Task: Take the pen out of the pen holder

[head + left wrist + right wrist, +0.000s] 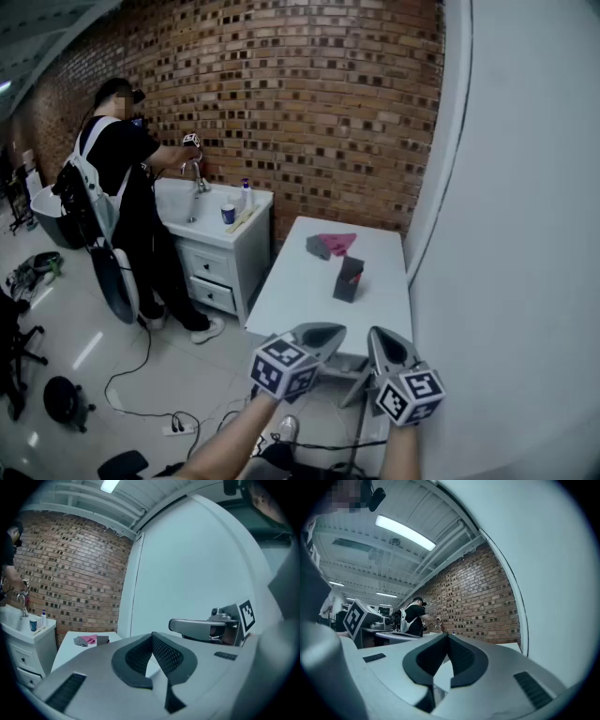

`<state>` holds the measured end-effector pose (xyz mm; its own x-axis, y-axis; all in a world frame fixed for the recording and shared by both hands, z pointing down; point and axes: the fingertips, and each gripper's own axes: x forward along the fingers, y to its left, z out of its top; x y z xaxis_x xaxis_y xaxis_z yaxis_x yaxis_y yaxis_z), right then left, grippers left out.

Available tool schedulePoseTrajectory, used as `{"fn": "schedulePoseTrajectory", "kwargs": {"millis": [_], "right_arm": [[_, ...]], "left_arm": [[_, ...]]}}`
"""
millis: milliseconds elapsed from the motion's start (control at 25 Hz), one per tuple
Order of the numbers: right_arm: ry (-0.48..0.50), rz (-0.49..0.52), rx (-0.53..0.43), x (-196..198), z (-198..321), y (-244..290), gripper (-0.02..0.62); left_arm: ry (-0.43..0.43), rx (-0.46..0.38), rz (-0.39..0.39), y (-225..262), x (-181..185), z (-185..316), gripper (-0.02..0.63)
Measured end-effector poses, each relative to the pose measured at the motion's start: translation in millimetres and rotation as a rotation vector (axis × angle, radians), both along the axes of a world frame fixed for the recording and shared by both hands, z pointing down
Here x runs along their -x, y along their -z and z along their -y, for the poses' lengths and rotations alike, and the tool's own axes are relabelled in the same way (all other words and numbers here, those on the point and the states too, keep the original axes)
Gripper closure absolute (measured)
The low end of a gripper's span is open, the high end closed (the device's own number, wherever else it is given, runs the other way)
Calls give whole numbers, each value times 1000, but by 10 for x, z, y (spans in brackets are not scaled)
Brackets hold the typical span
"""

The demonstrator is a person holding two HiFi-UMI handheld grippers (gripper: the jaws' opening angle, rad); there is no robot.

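Observation:
A dark box-shaped pen holder (348,279) stands upright near the middle of the white table (300,291); I cannot make out a pen in it. A pink and grey cloth (330,245) lies behind it, and it shows in the left gripper view as the cloth (86,640) on the table top. My left gripper (321,330) (152,635) and right gripper (381,336) (447,635) are held level, side by side, above the table's near edge and short of the holder. Both have their pad tips together with nothing between them.
A person (127,178) stands at a white sink cabinet (220,248) against the brick wall (309,103) at the left. A curved white wall (506,234) runs along the table's right side. Cables (141,394) and a power strip lie on the floor.

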<state>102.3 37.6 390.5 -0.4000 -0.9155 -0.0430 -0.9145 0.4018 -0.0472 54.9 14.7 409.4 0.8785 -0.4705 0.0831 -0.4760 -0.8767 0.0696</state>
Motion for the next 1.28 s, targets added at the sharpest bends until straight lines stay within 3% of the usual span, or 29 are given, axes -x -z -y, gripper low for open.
{"fn": "schedulePoseTrajectory", "kwargs": {"millis": [560, 1280], "right_arm": [[-68, -8, 51, -339, 652, -3, 595], [-102, -36, 126, -513, 2155, -200, 595]], "left_arm": [[-50, 28, 7, -63, -365, 765, 601], [-79, 95, 25, -255, -506, 2261, 601]]}}
